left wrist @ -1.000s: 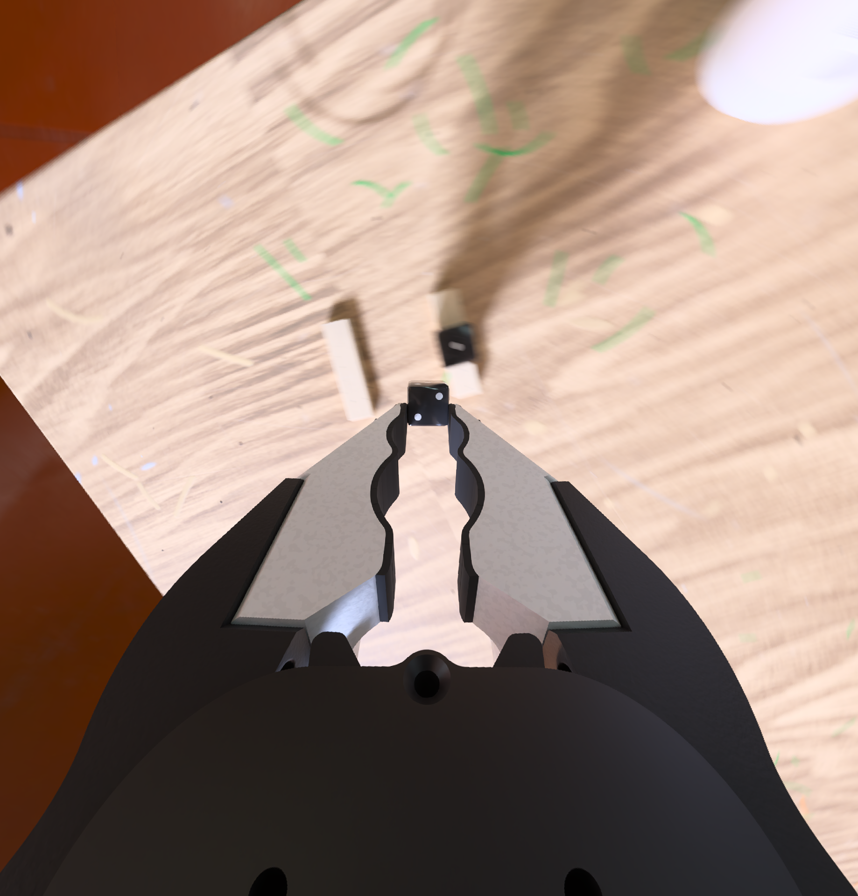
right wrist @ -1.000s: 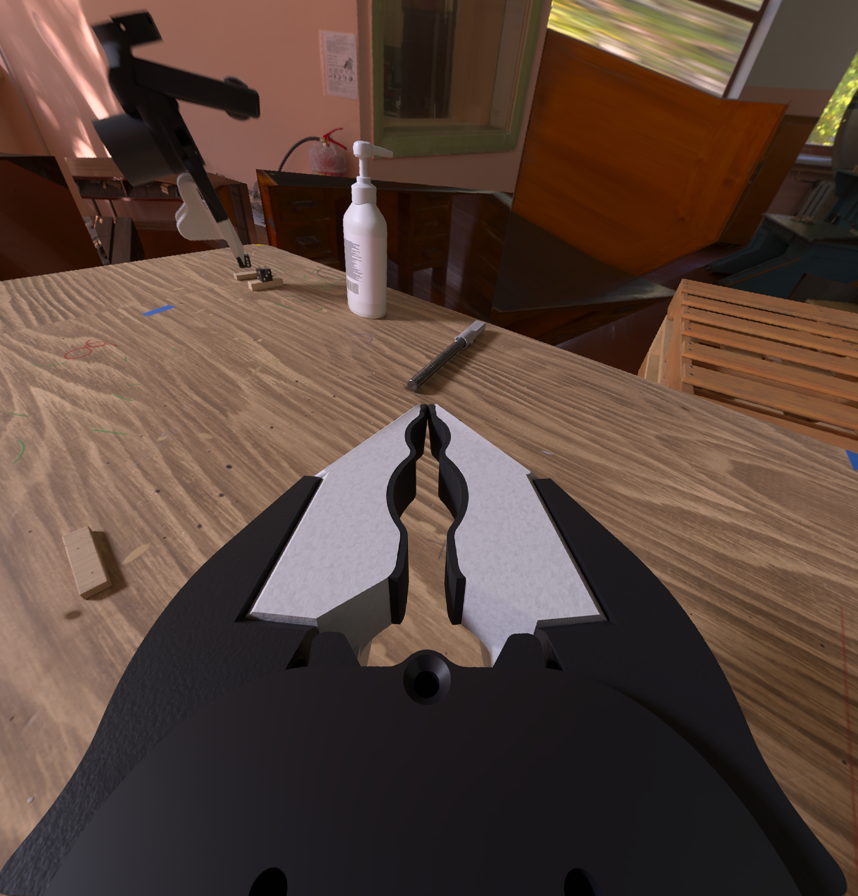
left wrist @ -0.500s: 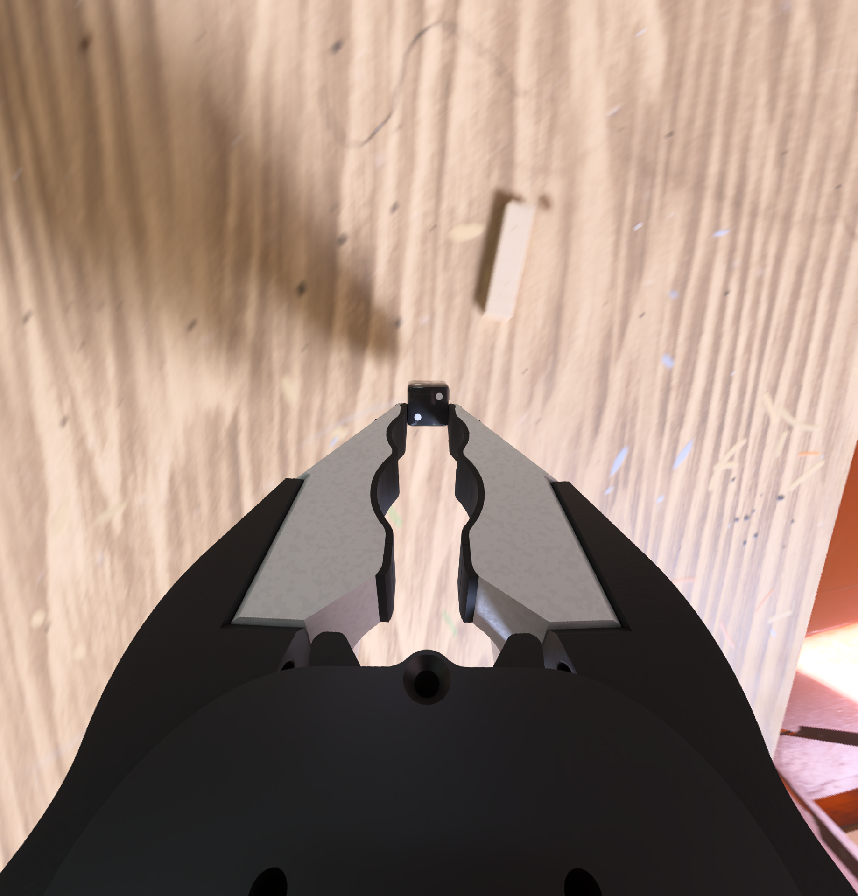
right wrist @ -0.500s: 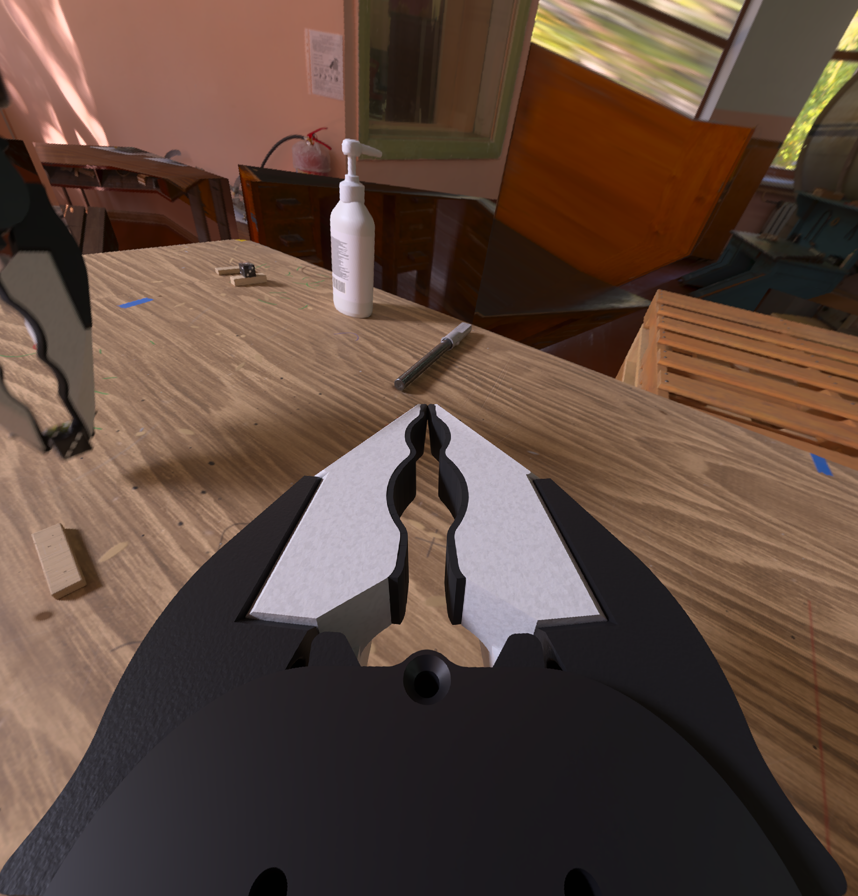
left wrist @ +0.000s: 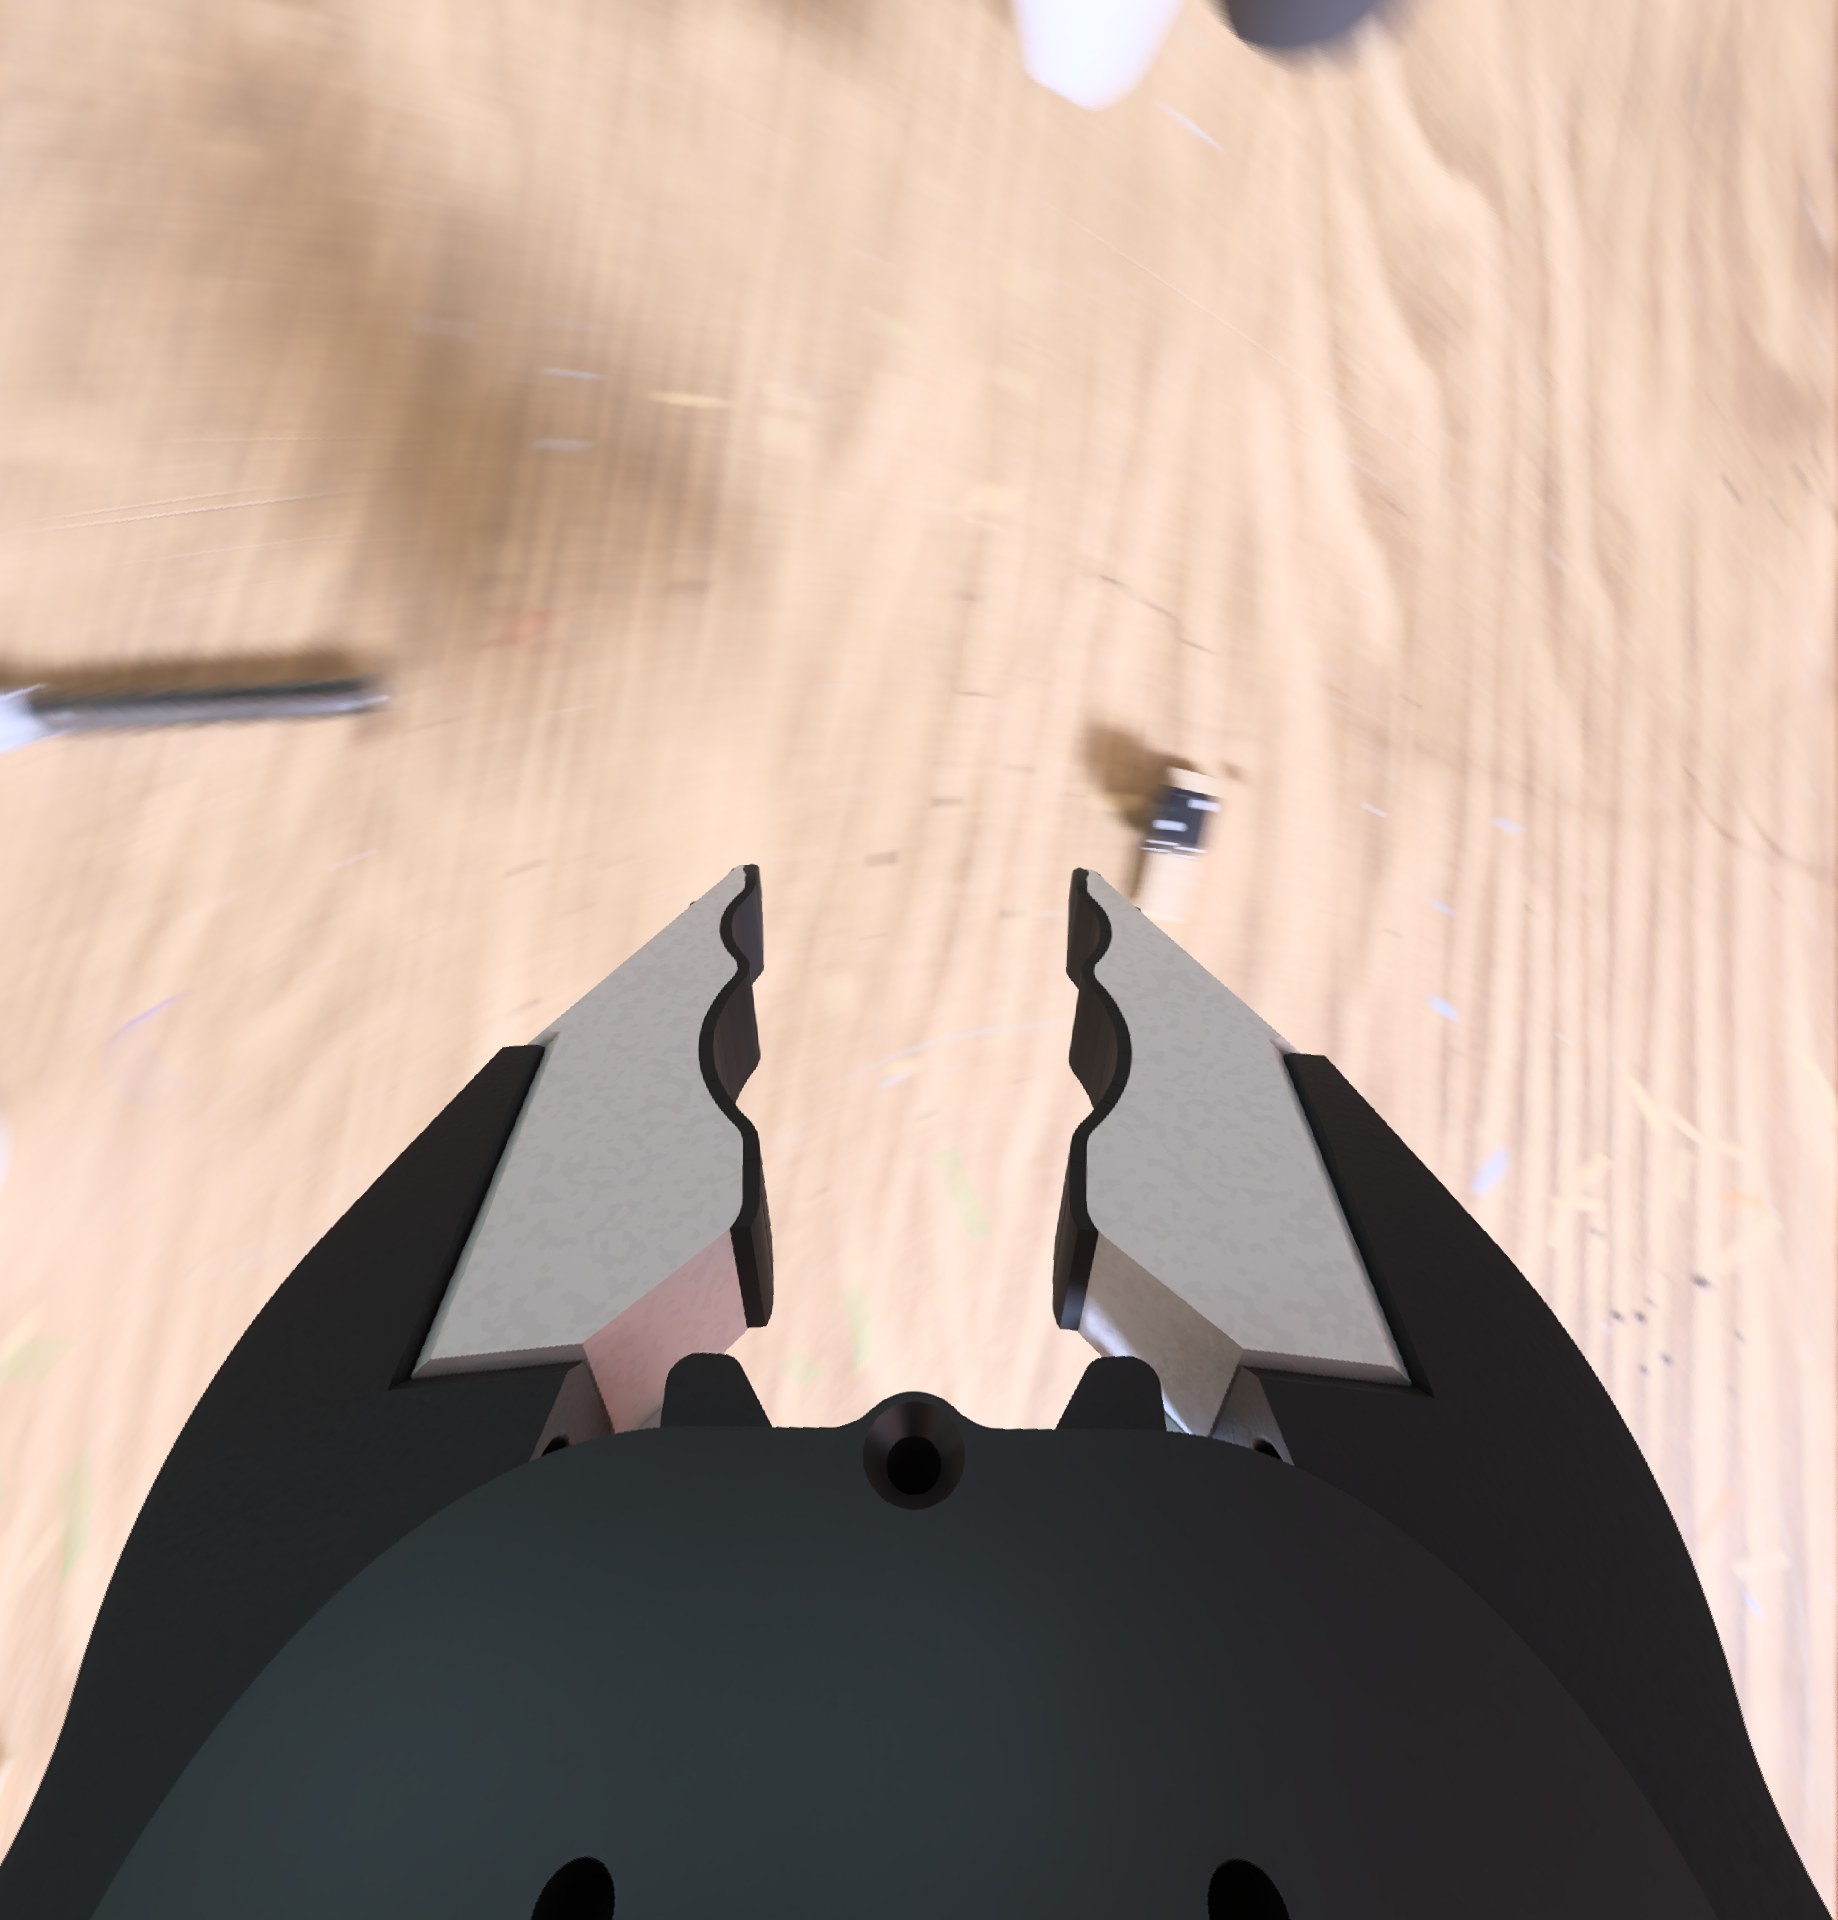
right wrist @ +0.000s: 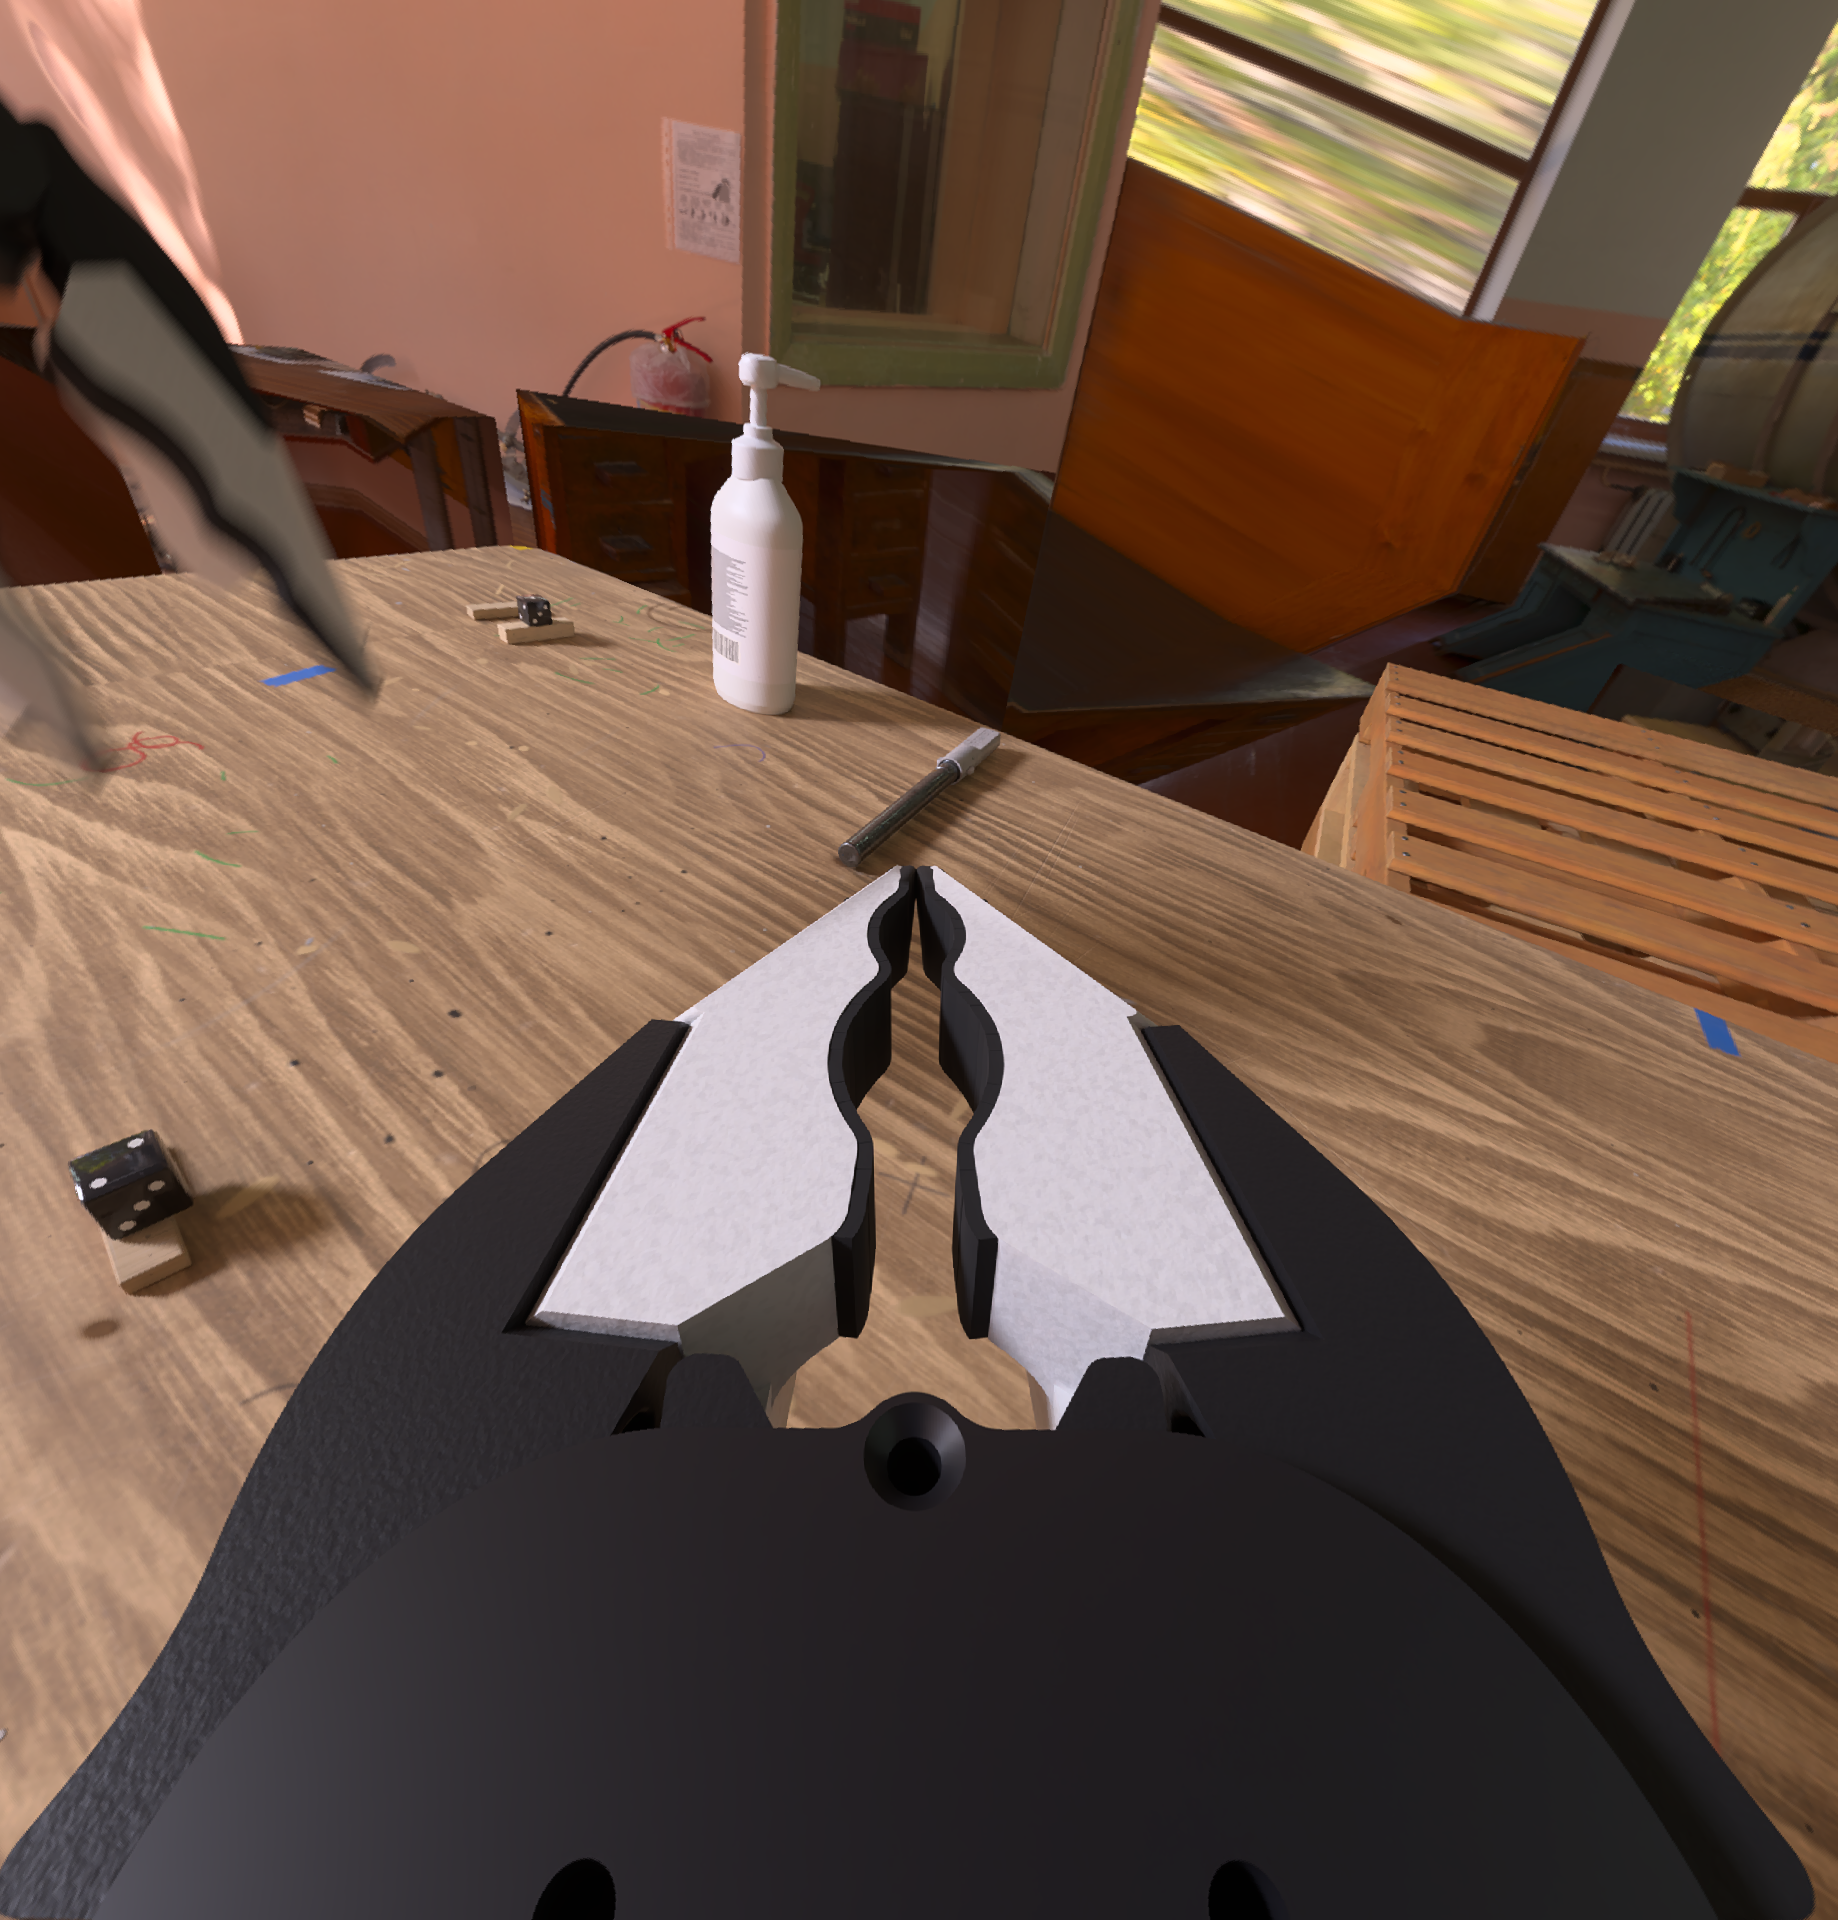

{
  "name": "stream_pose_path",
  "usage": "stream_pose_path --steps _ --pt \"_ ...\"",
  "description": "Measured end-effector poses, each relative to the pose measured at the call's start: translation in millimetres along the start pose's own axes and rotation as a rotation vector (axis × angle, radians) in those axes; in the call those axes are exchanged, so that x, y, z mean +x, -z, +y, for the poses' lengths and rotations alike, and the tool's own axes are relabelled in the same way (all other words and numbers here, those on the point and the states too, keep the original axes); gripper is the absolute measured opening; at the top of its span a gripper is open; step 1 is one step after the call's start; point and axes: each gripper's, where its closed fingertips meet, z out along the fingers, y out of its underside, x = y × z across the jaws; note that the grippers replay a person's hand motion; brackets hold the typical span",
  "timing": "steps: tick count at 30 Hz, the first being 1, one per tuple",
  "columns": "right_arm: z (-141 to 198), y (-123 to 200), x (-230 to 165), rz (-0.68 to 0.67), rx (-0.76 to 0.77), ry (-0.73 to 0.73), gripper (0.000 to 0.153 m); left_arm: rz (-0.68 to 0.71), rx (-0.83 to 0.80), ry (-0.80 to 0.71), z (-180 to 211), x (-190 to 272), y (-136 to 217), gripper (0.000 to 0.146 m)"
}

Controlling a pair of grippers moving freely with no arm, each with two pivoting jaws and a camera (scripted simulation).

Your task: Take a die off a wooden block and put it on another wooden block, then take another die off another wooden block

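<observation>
The left gripper (left wrist: 913, 888) has let go; its fingers now spread wide and empty, the die (right wrist: 130, 1183) resting on a wooden block (right wrist: 148, 1258) at lower left; the right gripper (right wrist: 915, 883) stays closed, empty; second die (right wrist: 533, 609) waits far off on the table (right wrist: 582, 935).

Premises: woodworking shop / craft room. Evidence, right wrist view: large plank worktable (right wrist: 395, 935), heavy grain, scuffed, w/ green and red pen scribbles and blue tape scraps, running under and ahead of the claw. Slatted wooden crate (right wrist: 1621, 831) off the table edge, to the claw's right. Blue machine or bench (right wrist: 1673, 582) w/ clutter farther right, beyond the crate. Dark wood cabinet w/ drawers (right wrist: 624, 499) behind the table, ahead-left. Red fire extinguisher (right wrist: 671, 369) at a pink wall, paper notice (right wrist: 704, 189) above it. Pump bottle (right wrist: 754, 561) and marker pen (right wrist: 920, 795) on the table ahead. Windows at upper right show greenery outside.
</observation>
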Motion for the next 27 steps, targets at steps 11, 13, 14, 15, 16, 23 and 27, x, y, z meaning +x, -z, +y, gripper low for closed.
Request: stream_pose_path --steps 11,13,14,15,16,23,27 --pt "1.4 -0.5 -3.3 -0.015 -0.017 0.010 0.000 -0.589 -0.014 0.966 193.0 -266.3 114.9 0.049" --pt "4.3 -1.6 -3.1 -0.017 -0.029 0.009 0.000 -0.530 -0.010 1.090 212.1 -272.2 102.9 0.050" --pt "5.6 -2.1 -3.0 -0.019 -0.034 0.007 0.000 -0.534 -0.011 1.125 219.2 -276.2 100.1 0.050" --pt "6.8 -2.6 -2.9 -0.020 -0.038 0.005 0.000 -0.548 -0.014 1.150 224.9 -279.8 98.4 0.051" --pt "7.8 -3.0 -2.9 -0.022 -0.042 0.003 0.000 -0.550 -0.012 1.179 229.0 -282.4 96.4 0.050" --pt "9.4 -3.6 -3.3 -0.032 -0.051 0.000 0.000 -0.511 -0.071 1.200 239.5 -284.5 80.7 0.017" --pt "8.0 -2.9 -3.6 -0.032 -0.046 -0.001 0.000 -0.580 0.008 0.988 217.7 -283.7 91.3 0.017"
